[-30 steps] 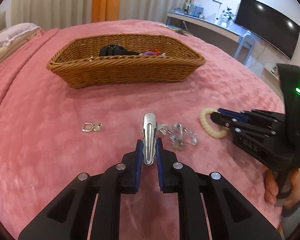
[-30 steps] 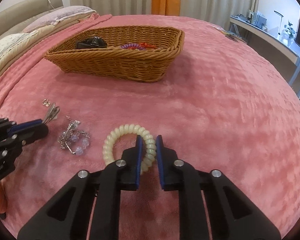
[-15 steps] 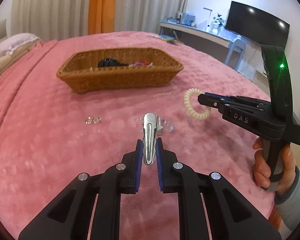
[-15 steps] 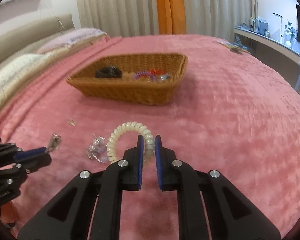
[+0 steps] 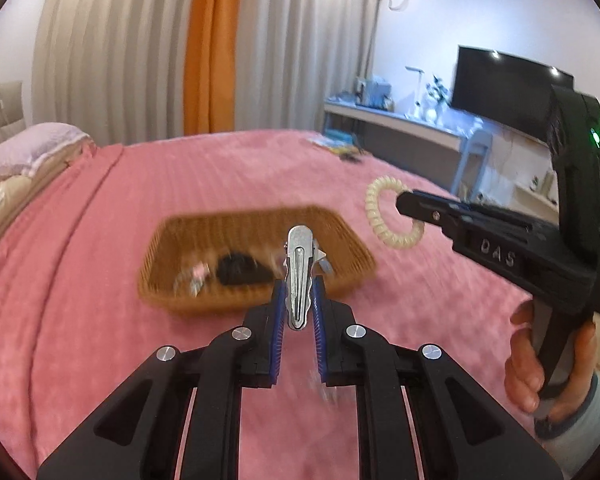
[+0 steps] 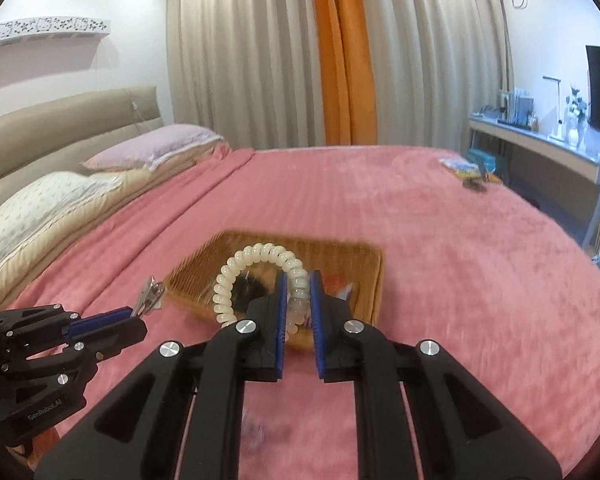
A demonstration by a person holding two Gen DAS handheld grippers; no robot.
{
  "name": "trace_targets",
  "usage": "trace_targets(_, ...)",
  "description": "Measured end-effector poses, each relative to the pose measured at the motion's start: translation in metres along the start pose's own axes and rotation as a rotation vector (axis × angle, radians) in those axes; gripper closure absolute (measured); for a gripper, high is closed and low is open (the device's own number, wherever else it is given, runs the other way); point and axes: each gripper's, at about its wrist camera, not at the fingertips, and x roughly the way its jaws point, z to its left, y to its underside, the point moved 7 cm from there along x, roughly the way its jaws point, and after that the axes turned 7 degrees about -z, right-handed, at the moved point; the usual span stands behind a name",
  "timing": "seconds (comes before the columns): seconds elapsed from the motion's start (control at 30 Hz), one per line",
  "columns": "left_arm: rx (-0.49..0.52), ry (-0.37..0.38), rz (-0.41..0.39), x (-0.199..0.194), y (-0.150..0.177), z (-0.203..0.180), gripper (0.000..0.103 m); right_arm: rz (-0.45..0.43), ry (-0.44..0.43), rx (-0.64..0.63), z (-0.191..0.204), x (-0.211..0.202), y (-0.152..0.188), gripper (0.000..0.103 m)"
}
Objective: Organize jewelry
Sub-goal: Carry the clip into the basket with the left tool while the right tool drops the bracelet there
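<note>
My left gripper (image 5: 298, 300) is shut on a silver metal hair clip (image 5: 299, 272) and holds it in the air in front of the wicker basket (image 5: 172, 240). My right gripper (image 6: 298, 300) is shut on a cream spiral hair tie (image 6: 236, 276), held above the bed before the basket (image 6: 364, 264). The right gripper and hair tie (image 5: 380, 220) also show in the left wrist view, the left gripper (image 6: 136, 316) with the clip (image 6: 150, 296) in the right wrist view. The basket holds a black item (image 5: 240, 270) and small colourful pieces.
The basket sits on a pink bedspread (image 6: 460, 280). Pillows (image 6: 52, 200) and a headboard lie at the left. A desk (image 6: 540, 144) with a TV stands at the right. Small items (image 6: 470, 172) lie on the far right of the bed.
Both grippers have risen from the bedspread with the clip and the hair tie and moved toward the basket. The remaining jewelry on the bed has dropped out of view.
</note>
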Motion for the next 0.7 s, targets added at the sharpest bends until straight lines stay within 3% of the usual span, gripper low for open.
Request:
trace_targets(0.2,-0.062,-0.046,-0.011,0.058,-0.025,0.039,0.091,0.017,0.04,0.042,-0.015,0.061,-0.014,0.094)
trace_targets(0.4,-0.098,-0.08,0.039,0.107,-0.016,0.076,0.091,0.099,0.085,0.119,-0.036,0.133,0.002,0.093)
trace_targets(0.7,-0.134,-0.08,0.132,0.146,0.016,0.114,0.091,0.2,0.148,0.082,-0.035,0.184,0.033,0.093)
